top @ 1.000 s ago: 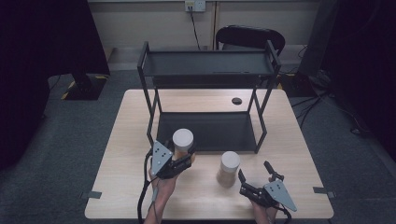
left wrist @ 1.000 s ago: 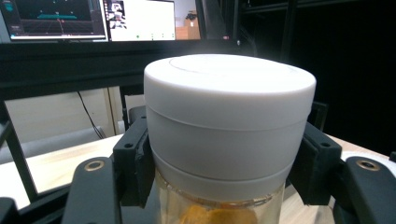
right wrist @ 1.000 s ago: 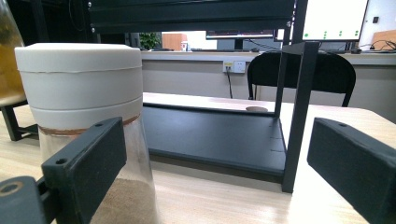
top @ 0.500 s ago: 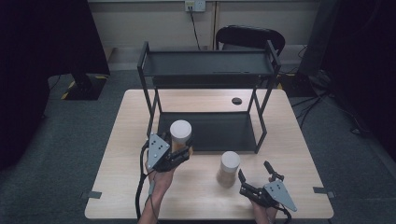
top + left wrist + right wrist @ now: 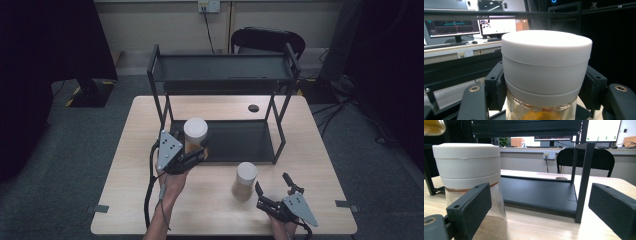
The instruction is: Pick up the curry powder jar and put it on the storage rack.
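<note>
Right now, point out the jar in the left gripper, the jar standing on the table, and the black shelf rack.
held jar (image 5: 546,62), left gripper view, white lid.
standing jar (image 5: 245,172), high view, lid top.
shelf rack (image 5: 222,67), high view, top shelf.

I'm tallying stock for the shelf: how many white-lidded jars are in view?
2. One jar is clamped in the left hand-held gripper before the black rack; the other jar stands on the table near the right hand-held gripper.

Jar (image 5: 195,136) between the jaws of the left hand-held gripper (image 5: 196,154): white lid, clear glass, orange-yellow contents showing. Second jar (image 5: 245,180), just left of the right hand-held gripper (image 5: 272,196): white lid, tan-brown powder showing. Both grippers showing black, with grey plates. Shelf rack (image 5: 225,75) beyond them appearing black; desk (image 5: 310,150) showing pale wood grain.
</note>
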A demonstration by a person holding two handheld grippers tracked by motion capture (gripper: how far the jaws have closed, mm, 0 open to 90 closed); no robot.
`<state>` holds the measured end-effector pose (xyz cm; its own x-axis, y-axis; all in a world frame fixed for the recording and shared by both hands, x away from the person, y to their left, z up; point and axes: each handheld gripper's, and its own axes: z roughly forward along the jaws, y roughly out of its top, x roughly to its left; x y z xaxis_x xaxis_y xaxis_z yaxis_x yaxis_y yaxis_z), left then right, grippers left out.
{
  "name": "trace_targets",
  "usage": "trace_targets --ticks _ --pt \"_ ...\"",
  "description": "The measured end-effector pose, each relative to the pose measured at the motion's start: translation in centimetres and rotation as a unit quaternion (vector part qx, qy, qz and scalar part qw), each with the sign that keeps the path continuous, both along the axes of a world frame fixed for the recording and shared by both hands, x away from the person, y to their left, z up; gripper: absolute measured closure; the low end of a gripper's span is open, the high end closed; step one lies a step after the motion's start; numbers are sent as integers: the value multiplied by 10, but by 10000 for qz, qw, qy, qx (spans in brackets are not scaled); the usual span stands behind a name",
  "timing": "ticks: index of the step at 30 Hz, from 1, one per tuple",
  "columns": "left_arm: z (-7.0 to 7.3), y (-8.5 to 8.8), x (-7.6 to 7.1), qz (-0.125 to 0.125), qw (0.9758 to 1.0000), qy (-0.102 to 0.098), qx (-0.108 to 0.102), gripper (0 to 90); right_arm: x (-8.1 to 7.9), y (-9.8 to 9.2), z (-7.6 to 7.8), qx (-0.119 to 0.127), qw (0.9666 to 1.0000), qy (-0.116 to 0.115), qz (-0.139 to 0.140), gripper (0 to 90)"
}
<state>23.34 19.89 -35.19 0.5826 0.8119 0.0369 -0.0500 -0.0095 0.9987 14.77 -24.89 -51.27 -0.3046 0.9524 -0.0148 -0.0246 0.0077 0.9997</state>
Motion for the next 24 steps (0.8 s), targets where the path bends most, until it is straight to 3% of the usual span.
trace_targets --ticks 6,15,19,24 --pt "11 2 2 8 9999 -108 32 344 0 0 0 -1 10000 1 -1 38" --pt "41 7 9 26 9992 -390 118 344 0 0 0 1 10000 1 -9 38" --pt "51 9 13 12 9988 -482 30 344 0 0 0 -1 10000 2 -7 38" --pt "63 12 25 -47 9991 -398 -105 344 0 0 0 -4 10000 0 5 38"
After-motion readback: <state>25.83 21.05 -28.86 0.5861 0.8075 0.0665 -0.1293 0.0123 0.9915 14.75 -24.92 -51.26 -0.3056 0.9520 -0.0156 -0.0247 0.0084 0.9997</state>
